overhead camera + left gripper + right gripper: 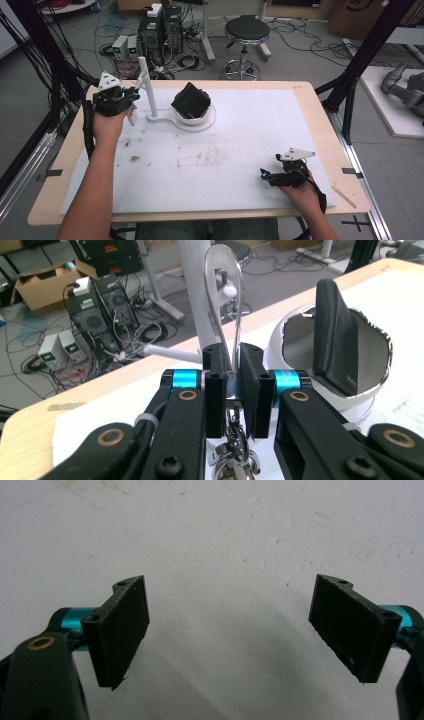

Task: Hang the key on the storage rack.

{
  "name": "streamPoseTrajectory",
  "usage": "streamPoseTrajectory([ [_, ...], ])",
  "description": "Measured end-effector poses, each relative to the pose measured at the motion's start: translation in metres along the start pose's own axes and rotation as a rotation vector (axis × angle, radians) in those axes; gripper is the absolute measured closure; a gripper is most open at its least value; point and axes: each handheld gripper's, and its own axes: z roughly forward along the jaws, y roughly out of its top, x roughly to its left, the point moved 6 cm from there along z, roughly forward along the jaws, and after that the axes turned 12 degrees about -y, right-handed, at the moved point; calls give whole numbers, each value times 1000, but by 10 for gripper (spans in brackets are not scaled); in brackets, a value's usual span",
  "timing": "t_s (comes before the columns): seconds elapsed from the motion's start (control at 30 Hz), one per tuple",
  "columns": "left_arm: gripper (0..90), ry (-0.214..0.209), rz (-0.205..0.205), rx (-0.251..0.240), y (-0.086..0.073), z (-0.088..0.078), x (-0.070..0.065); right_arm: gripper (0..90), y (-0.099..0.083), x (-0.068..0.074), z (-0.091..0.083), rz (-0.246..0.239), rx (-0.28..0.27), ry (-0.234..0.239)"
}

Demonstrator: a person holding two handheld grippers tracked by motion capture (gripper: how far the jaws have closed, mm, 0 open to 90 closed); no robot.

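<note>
At ten o'clock on the worktop (300, 125):
Left tongs (233, 390): clamped on a metal keyring loop (223, 300), beside the white post (148, 87).
Right tongs (232, 630): at five o'clock, jaws apart, nothing between.
White bowl (295, 335): at twelve o'clock, black block (334, 337) inside.

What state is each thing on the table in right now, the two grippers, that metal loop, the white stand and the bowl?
Left gripper: shut on the metal loop.
Metal loop: upright between the jaws, a key ring hanging from its lower end, close by the post.
Right gripper: open, nothing between the jaws, over the white mat.
White stand: post upright on its base.
White bowl: on the stand's base, a black block tilted inside it.
</note>
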Motion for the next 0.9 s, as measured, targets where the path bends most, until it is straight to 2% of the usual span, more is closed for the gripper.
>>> streamPoseTrajectory([
  [0.2, 814, -1, -21, 12, -12, 5, 3, 165, 0, 0, 0, 2, 2, -2],
  [0.5, 806, 6, -32, 19, -15, 6, 5, 165, 0, 0, -1, 1, 2, -7],
  [0.53, 779, 15, -35, 8, -14, 6, 5, 165, 0, 0, -1, 1, 3, -6],
  [0.67, 571, 26, -41, 17, -15, 7, 4, 165, -1, 0, -1, 0, 1, -5],
  [0.9, 450, 4, -43, 7, -21, 5, -3, 165, 0, 0, -2, 0, 0, -4],
])
